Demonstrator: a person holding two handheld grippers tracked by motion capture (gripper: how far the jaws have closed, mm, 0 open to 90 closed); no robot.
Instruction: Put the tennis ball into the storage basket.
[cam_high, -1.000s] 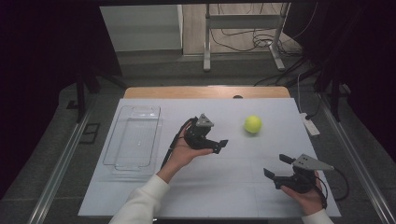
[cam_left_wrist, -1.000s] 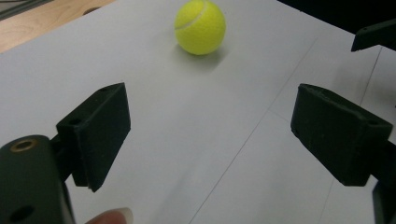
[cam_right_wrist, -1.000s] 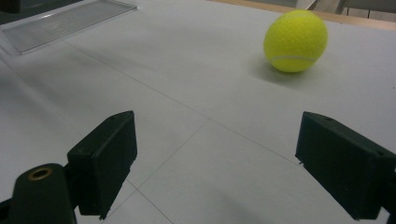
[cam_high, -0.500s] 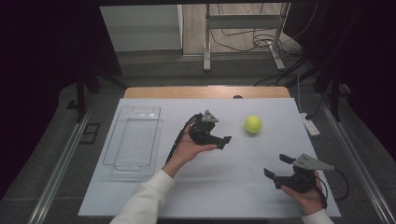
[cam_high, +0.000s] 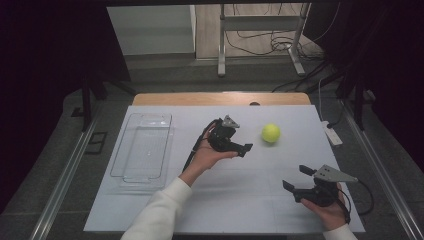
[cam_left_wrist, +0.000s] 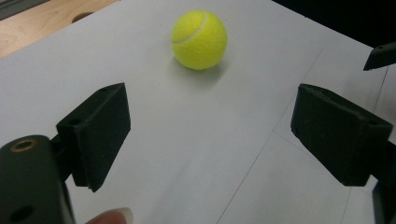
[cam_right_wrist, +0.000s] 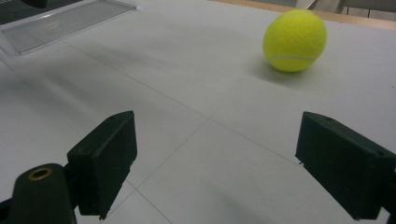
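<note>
High cam overhead; both gripper cams low, sharing tennis ball (cam_left_wrist: 199, 39).

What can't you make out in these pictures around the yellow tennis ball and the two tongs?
- High view: left tongs tips are small and dark against the holding hand.
- Left gripper view: yellow felt tennis ball hides its own far side.
- Right gripper view: clear plastic rectangular tray is cut by the top edge.

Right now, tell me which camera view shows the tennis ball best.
The left gripper view: the tennis ball sits close ahead of the open left gripper, seam clear. The right gripper view shows it sharp too, off to the side of the open right gripper. The high view shows it small.
</note>
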